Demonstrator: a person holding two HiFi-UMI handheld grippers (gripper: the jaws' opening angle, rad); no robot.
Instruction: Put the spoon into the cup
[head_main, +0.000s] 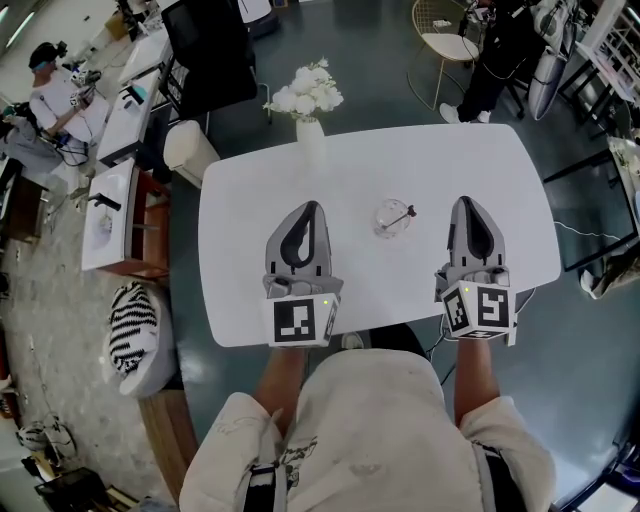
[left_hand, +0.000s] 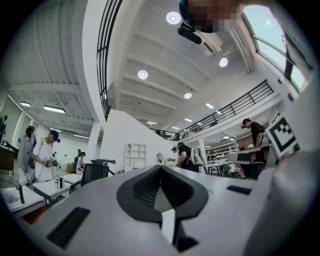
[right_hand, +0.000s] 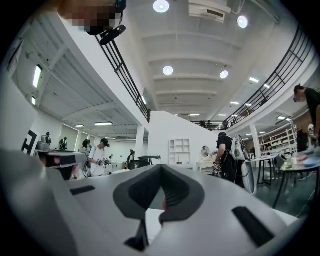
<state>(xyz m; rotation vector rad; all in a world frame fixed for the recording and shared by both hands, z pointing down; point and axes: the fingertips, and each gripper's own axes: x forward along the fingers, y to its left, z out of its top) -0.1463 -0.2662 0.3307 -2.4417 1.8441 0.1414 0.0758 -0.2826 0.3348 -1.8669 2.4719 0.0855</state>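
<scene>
- Spoon (head_main: 404, 213) is looking as if it is already standing in the cup (head_main: 389, 221), with its handle leaning out over the rim toward the right edge of the surface (head_main: 250, 200). It is showing small in the head view, so you are working from a judgement here.
- The cup is sitting near the middle of the surface, between your two grippers and slightly closer to the far edge than their tips.
- You are keeping the left gripper (head_main: 309, 206) clenched with nothing between its jaws. The right gripper (head_main: 468, 201) is likewise clenched and carrying nothing.
- Both grippers are pointing toward the far edge, flanking the cup without touching it. The right one is sitting perhaps a touch nearer, and the handle is leaning its way.
- Bare surface is lying all round the cup. The vase of flowers (head_main: 310, 105) is standing at the far edge, well apart from it, and the gripper bodies are hanging over the near edge.
</scene>
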